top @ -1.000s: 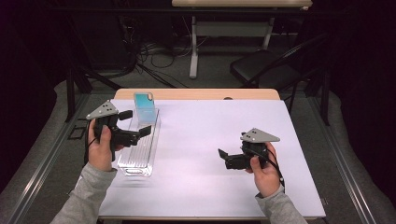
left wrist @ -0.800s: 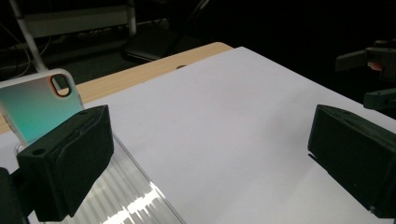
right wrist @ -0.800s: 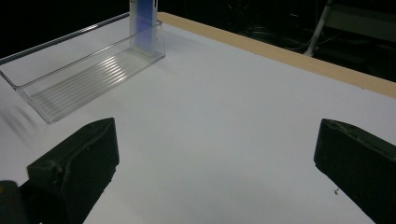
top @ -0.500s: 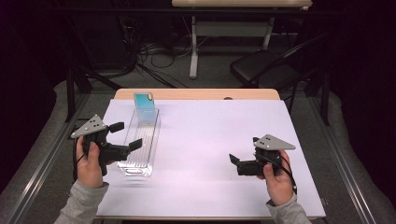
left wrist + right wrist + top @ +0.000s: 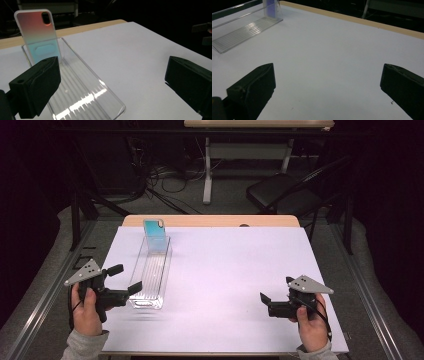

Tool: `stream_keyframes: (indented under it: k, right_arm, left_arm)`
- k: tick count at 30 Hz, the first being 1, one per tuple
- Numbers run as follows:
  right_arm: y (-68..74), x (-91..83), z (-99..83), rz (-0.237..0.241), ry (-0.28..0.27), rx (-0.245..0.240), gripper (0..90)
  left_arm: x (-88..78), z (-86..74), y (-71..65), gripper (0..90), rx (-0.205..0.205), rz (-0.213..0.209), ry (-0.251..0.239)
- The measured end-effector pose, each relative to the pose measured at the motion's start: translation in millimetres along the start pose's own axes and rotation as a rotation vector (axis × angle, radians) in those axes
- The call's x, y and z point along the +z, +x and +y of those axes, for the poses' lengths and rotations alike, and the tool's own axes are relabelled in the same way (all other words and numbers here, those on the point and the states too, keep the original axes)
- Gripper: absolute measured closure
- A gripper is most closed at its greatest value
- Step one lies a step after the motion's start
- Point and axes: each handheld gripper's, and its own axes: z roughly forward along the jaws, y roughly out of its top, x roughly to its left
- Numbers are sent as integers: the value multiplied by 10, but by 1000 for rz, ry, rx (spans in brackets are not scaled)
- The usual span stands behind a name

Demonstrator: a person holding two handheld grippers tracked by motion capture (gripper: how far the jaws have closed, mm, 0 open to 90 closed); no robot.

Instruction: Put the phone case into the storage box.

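A teal-to-pink gradient phone case [image 5: 37, 37] stood upright at the far end of a long clear ribbed plastic tray [image 5: 150, 280].

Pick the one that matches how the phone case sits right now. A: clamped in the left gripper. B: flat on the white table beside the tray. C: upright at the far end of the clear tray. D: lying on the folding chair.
C: the phone case stands upright at the far end of the clear tray, while the left gripper is open at the tray's near end and holds nothing.
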Motion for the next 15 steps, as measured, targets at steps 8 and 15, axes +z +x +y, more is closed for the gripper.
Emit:
stream_keyframes:
  k: [8, 15]
  right_arm:
    - [-76, -116, -200, -30, 12, 14, 0]
    - [-91, -178, -359, -51, 2, 6, 0]
  left_arm:
    - [-116, -272, 72, 4, -9, 11, -18]
    - [-161, -407, 96, 4, -7, 36, -16]
